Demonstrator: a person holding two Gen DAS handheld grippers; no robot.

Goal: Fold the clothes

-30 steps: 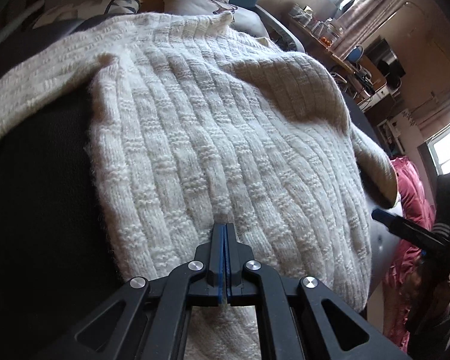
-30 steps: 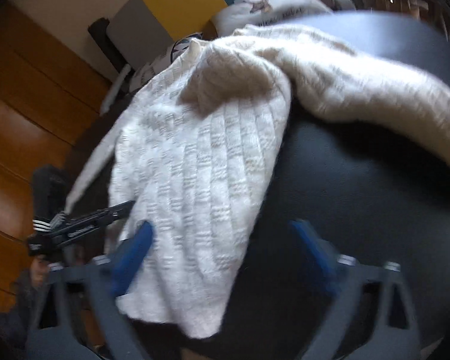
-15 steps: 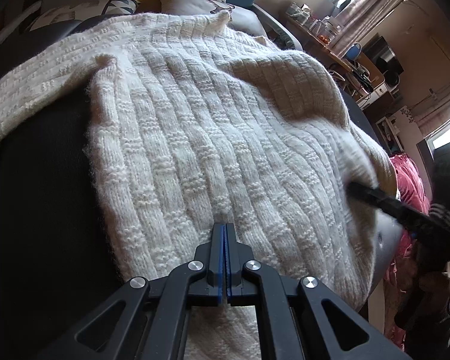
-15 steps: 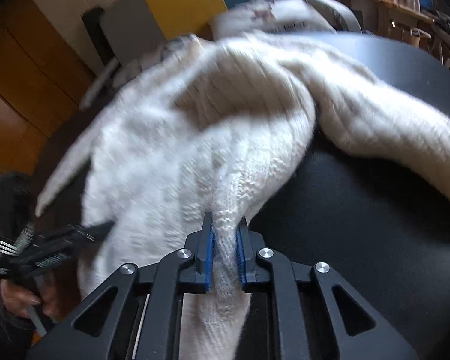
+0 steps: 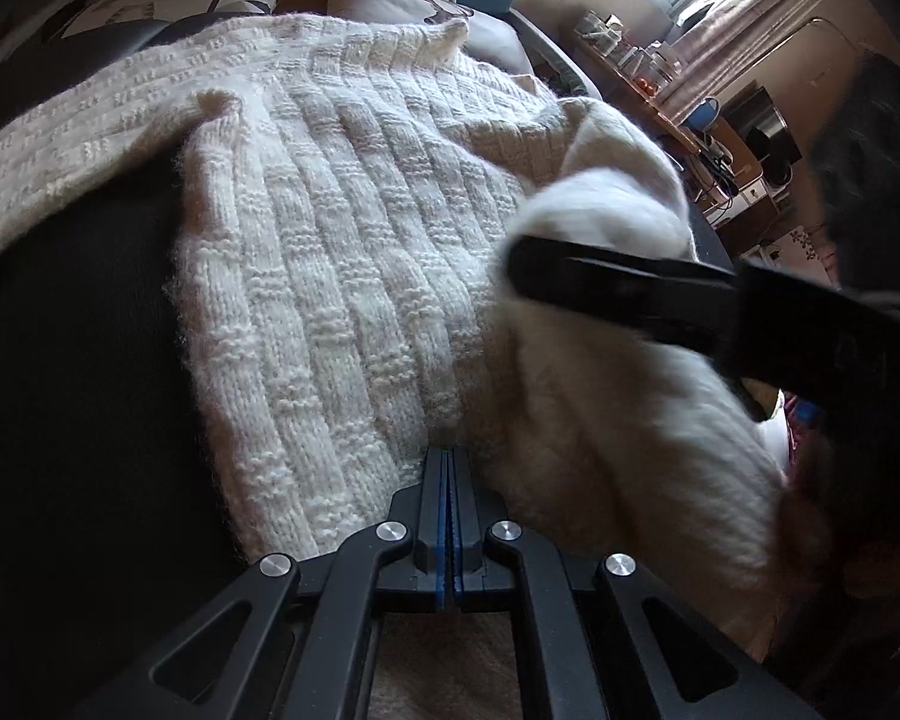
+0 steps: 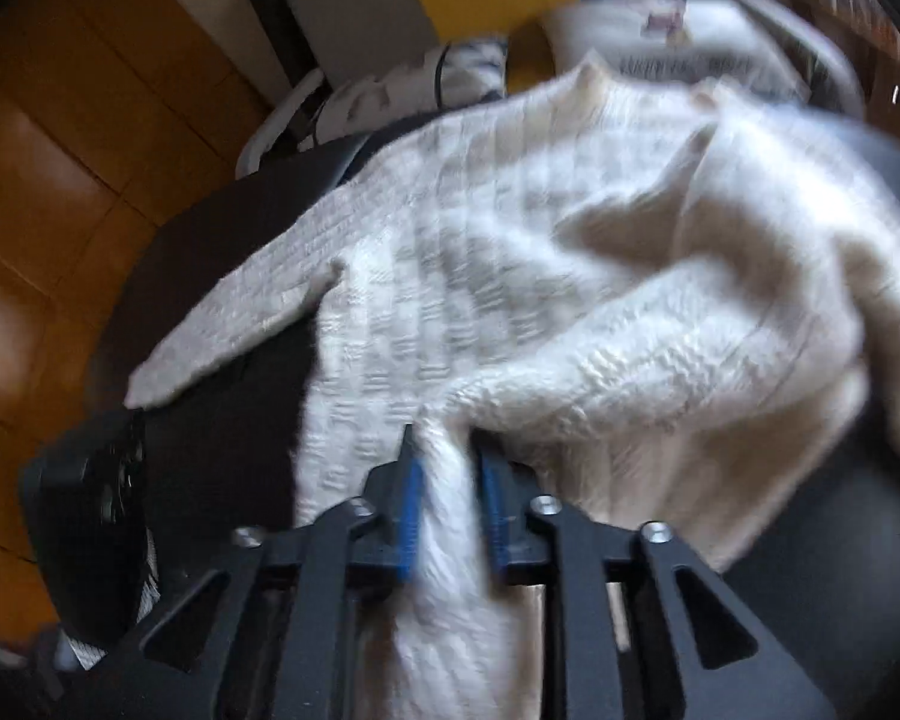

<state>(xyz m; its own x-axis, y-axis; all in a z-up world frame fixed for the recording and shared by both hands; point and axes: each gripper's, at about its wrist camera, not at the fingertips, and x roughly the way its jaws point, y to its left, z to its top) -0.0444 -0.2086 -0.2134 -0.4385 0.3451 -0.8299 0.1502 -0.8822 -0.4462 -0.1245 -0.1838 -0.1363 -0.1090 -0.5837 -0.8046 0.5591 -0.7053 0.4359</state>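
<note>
A cream knitted sweater (image 5: pixel 342 252) lies spread over a black padded surface (image 5: pixel 60 390), one sleeve stretched out to the left. My left gripper (image 5: pixel 448 462) is shut on the sweater's near hem. My right gripper (image 6: pixel 448 480) is shut on a bunched fold of the sweater (image 6: pixel 510 276), knit filling the space between its blue pads (image 6: pixel 411 510). In the left wrist view the right gripper (image 5: pixel 522 264) reaches in from the right above the sweater's body, holding that fold raised and draped over it. The right wrist view is motion-blurred.
Patterned cushions (image 5: pixel 168 0) lie at the far end of the surface. A shelf with jars (image 5: pixel 630 54) and curtains stand at the far right. Wooden wall panels (image 6: pixel 60 180) rise on the left. The left tool's black housing (image 6: pixel 90 516) sits low left.
My right gripper went from open to shut on the sweater's right edge, then lifted it and carried it leftward over the body. My left gripper kept its hold on the hem.
</note>
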